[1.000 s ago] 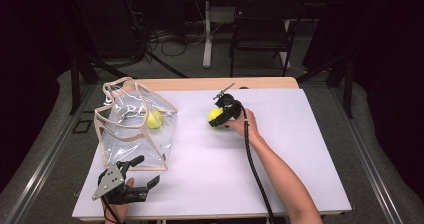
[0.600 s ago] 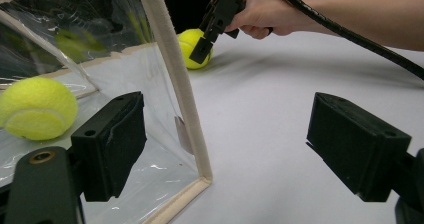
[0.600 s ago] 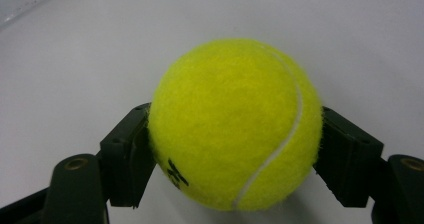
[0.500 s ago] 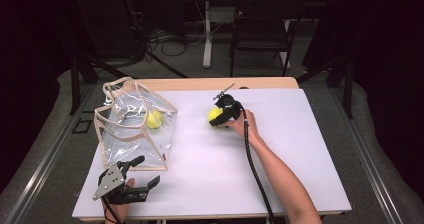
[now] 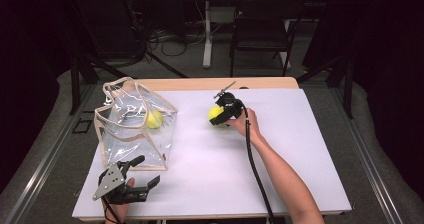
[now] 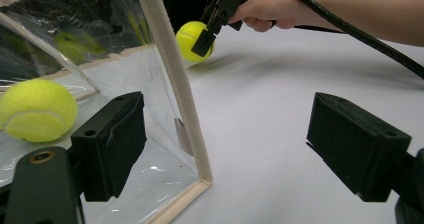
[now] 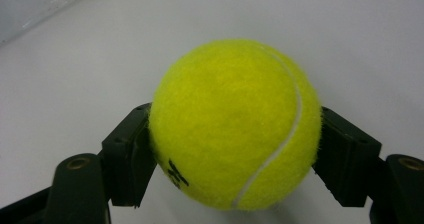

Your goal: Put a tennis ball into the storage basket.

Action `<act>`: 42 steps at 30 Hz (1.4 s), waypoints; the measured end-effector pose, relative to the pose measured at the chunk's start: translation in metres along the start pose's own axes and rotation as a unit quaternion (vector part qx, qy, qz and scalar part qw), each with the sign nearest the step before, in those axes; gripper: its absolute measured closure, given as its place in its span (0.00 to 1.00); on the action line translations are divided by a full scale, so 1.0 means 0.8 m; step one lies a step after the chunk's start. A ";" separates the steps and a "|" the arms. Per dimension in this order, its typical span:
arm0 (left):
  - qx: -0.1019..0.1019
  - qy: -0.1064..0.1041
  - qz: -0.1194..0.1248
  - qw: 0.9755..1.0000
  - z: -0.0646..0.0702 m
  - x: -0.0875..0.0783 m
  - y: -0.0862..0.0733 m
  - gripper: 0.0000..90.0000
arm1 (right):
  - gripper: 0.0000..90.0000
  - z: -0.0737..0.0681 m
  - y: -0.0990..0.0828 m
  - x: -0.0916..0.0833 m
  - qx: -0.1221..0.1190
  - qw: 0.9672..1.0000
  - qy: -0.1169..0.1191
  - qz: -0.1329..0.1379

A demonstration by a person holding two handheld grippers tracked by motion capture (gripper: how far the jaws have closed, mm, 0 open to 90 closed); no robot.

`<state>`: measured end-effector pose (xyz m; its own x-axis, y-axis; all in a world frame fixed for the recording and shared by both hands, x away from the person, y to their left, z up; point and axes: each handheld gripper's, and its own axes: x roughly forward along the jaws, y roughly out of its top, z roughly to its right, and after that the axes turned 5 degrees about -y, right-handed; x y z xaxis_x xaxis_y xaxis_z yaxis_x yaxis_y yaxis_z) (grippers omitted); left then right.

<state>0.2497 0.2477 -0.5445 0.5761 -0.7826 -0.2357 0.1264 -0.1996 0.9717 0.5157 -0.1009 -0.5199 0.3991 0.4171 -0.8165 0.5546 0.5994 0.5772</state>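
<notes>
The right gripper point(image 5: 220, 117) has its two black jaws pinching a yellow tennis ball point(image 5: 215, 113) out on the white table point(image 5: 300, 159), toward its far middle; the jaws have just been closing, and the ball now sits squeezed between them. In the right gripper view the ball point(image 7: 235, 124) bulges between both pads, with a white seam curving down one side and a bit of black print low on its front, details too small to read from above. A clear plastic bag point(image 5: 135, 129) with pale fabric edging stands well to the left of that ball, and a second tennis ball point(image 5: 153, 119) lies inside it. The bag sits between the left gripper point(image 5: 137, 176) and most of the table's left side. That gripper rests at the near left edge with its jaws spread and nothing between them. The left gripper view looks past a corner seam of the bag point(image 6: 170, 79), showing the ball inside point(image 6: 37, 109) through the plastic and, farther off, the other hand point(image 6: 267, 6) holding its gripped ball point(image 6: 192, 39) just above the tabletop.
</notes>
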 end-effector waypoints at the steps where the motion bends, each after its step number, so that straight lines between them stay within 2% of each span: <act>1: -0.001 0.000 0.000 1.000 0.000 0.000 0.000 0.17 | 0.29 0.000 0.000 -0.001 -0.002 1.000 0.001 0.006; 3: 0.000 0.000 0.000 1.000 0.000 0.000 0.000 0.17 | 0.29 -0.001 0.001 -0.005 -0.002 1.000 0.000 0.000; 4: 0.000 0.000 0.000 1.000 0.000 0.000 0.000 0.17 | 0.29 -0.001 0.001 -0.006 -0.001 1.000 0.000 0.006; 26: 0.001 0.001 0.000 1.000 0.000 -0.001 0.000 0.17 | 0.29 -0.008 0.006 -0.043 -0.027 1.000 0.004 0.011; 29: -0.001 0.001 0.001 1.000 0.000 -0.001 0.000 0.17 | 0.29 -0.011 0.006 -0.048 -0.020 1.000 0.005 0.007; 31: -0.001 0.001 0.001 1.000 0.000 -0.001 0.000 0.17 | 0.29 -0.011 0.007 -0.049 -0.030 0.999 0.006 0.011; 42: 0.000 0.001 0.001 1.000 0.000 -0.002 0.000 0.17 | 0.29 -0.022 0.010 -0.056 -0.046 0.999 0.011 0.004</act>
<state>0.2487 0.2486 -0.5443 0.5781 -0.7816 -0.2345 0.1261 -0.1983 0.9720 0.4894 -0.1029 -0.4785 0.3866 0.4363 -0.8125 0.4812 0.6561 0.5813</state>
